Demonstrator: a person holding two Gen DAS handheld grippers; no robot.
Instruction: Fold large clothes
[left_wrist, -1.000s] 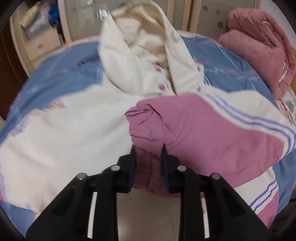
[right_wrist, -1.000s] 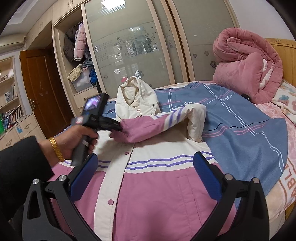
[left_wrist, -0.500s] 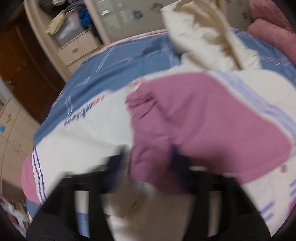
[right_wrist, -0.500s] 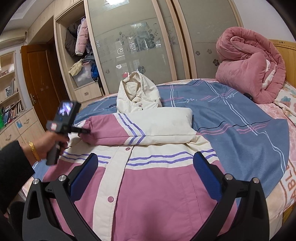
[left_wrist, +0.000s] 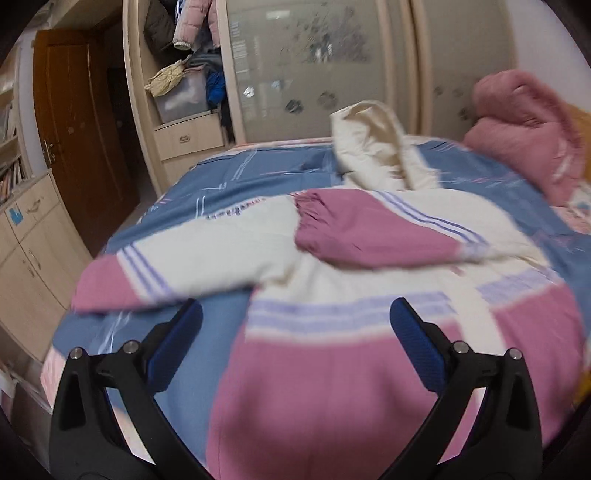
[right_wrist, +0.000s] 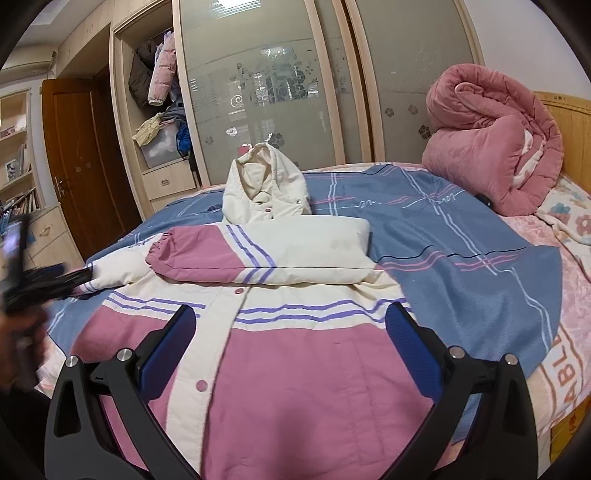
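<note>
A pink and cream hooded jacket (right_wrist: 295, 369) with purple stripes lies front up on the bed. One sleeve (right_wrist: 258, 258) is folded flat across its chest, the pink cuff pointing left. The other sleeve (left_wrist: 159, 269) lies spread out to the side. The cream hood (right_wrist: 266, 192) stands at the far end. My left gripper (left_wrist: 295, 306) hovers over the jacket's lower left part, its jaws opening, with nothing between them; in the right wrist view this left gripper (right_wrist: 44, 284) is a blur at the left edge. Over the hem, my right gripper (right_wrist: 291, 310) stays open and empty.
A blue striped bedspread (right_wrist: 461, 240) covers the bed. A rolled pink quilt (right_wrist: 491, 147) sits at the far right by the wooden headboard (right_wrist: 569, 122). Behind the bed are wardrobe sliding doors (right_wrist: 277, 92), an open shelf with clothes (right_wrist: 159, 110), a brown door (right_wrist: 81, 166) and a low cabinet (left_wrist: 29, 240).
My left gripper let go of the pink sleeve cuff, opened wide and pulled back to the left. The sleeve now lies flat across the chest. The right gripper kept still.
</note>
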